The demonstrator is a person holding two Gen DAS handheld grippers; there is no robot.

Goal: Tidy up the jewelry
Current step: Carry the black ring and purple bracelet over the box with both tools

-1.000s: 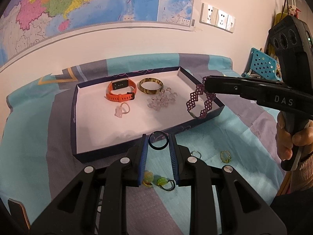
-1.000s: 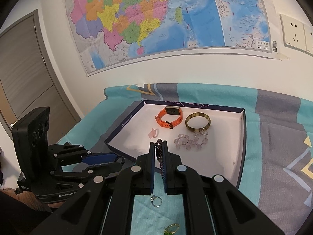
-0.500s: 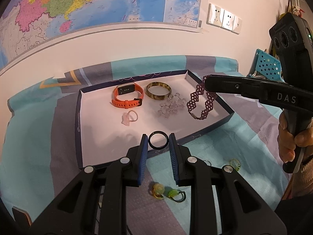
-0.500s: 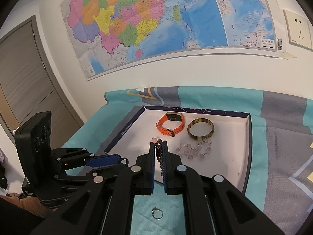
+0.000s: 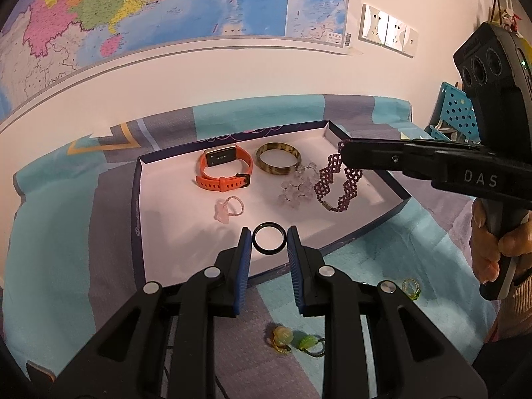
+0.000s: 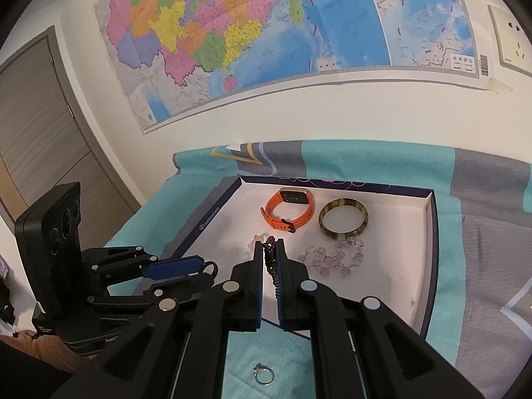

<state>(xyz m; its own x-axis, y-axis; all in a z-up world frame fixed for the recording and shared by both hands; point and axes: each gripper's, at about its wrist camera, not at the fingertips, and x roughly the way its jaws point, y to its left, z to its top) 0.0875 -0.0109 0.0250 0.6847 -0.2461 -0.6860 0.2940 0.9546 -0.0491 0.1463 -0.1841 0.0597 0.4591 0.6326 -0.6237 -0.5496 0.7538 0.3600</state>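
Note:
My left gripper (image 5: pixel 269 242) is shut on a black ring (image 5: pixel 269 241) and holds it over the front edge of the navy box (image 5: pixel 138 206) with the white inside. My right gripper (image 6: pixel 270 252) is shut on a purple beaded bracelet (image 5: pixel 337 179), which hangs from it into the box's right part, its lower end at the floor of the box. In the box lie an orange watch band (image 5: pixel 224 169), a tortoiseshell bangle (image 5: pixel 278 159), a clear bead bracelet (image 5: pixel 297 189) and a pink ring (image 5: pixel 229 209).
On the teal and grey cloth in front of the box lie a yellow bead ring (image 5: pixel 282 335), a green bead ring (image 5: pixel 307 342), a green-yellow ring (image 5: pixel 411 287) and a silver ring (image 6: pixel 263 373). A wall with a map stands behind. A blue perforated basket (image 5: pixel 455 113) stands at the right.
Both grippers have moved forward over the box. The purple bracelet has come down from the right rim into the box. The black ring has moved from outside the front wall to over it.

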